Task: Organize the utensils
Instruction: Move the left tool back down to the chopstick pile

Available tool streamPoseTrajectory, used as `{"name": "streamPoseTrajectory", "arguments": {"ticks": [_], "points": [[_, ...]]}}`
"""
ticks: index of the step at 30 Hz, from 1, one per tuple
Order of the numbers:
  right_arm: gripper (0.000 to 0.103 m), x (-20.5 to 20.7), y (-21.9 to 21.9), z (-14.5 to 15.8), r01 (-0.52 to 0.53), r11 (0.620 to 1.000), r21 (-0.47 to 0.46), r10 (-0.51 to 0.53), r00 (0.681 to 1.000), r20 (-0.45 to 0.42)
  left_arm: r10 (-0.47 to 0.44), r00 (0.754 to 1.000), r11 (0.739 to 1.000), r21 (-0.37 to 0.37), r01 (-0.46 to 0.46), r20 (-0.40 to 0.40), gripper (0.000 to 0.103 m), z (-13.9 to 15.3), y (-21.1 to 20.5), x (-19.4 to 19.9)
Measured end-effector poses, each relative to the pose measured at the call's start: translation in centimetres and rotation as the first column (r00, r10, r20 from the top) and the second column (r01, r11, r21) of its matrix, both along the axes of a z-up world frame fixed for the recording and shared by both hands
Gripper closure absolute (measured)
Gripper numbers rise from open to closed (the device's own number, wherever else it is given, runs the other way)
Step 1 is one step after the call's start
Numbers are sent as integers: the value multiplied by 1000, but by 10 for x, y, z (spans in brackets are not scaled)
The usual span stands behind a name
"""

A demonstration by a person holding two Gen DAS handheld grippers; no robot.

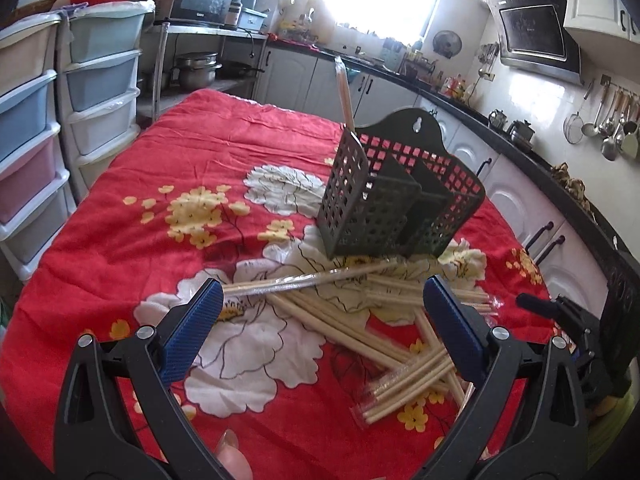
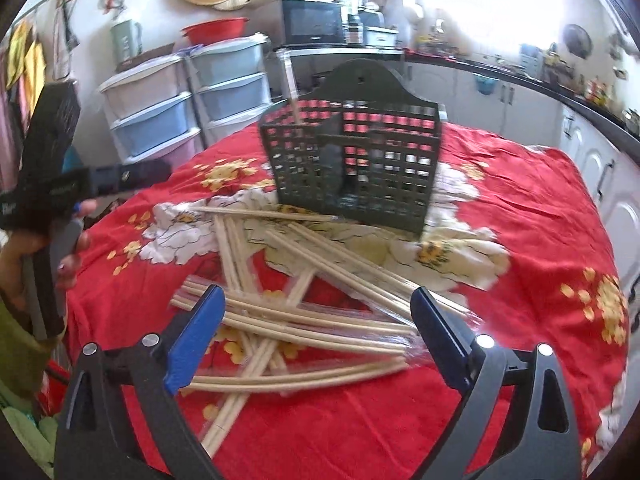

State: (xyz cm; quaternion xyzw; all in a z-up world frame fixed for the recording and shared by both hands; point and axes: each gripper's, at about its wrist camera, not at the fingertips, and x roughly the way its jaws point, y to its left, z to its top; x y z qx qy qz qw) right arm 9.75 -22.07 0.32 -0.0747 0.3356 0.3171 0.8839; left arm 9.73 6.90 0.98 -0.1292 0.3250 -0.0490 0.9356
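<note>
- Left gripper (image 1: pixel 322 300) spread wide, nothing between the blue pads, hovering over the near end of the chopsticks (image 1: pixel 404 344) heaped on the red floral cloth (image 1: pixel 120 220).
- Right gripper (image 2: pixel 316 316) likewise spread wide and empty, above the same heap (some pairs wrapped in clear sleeves).
- Dark perforated holder (image 1: pixel 396 196) standing upright at twelve o'clock of the heap, just beyond it, one wrapped pair (image 1: pixel 345 92) upright in its left compartment.
- Open cloth at nine to eleven o'clock in the left view, running bare to the table edge by the plastic drawers (image 1: pixel 36 132).
- At three o'clock, less room: cloth edge near the white cabinets (image 1: pixel 516 200).
</note>
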Motion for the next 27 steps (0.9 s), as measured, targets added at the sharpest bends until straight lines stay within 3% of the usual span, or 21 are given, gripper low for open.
{"name": "streamPoseTrajectory", "arguments": {"ticks": [20, 25, 27], "points": [[12, 12, -57, -14, 261, 965, 13, -260, 964, -57, -70, 991, 997, -45, 65, -112, 11, -37, -17, 2], [31, 25, -71, -23, 315, 948, 38, -309, 943, -123, -78, 985, 991, -115, 61, -154, 11, -49, -10, 13], [39, 31, -75, -27, 330, 943, 51, -319, 935, -153, -76, 982, 987, -155, 49, -173, 20, -55, -5, 18]]}}
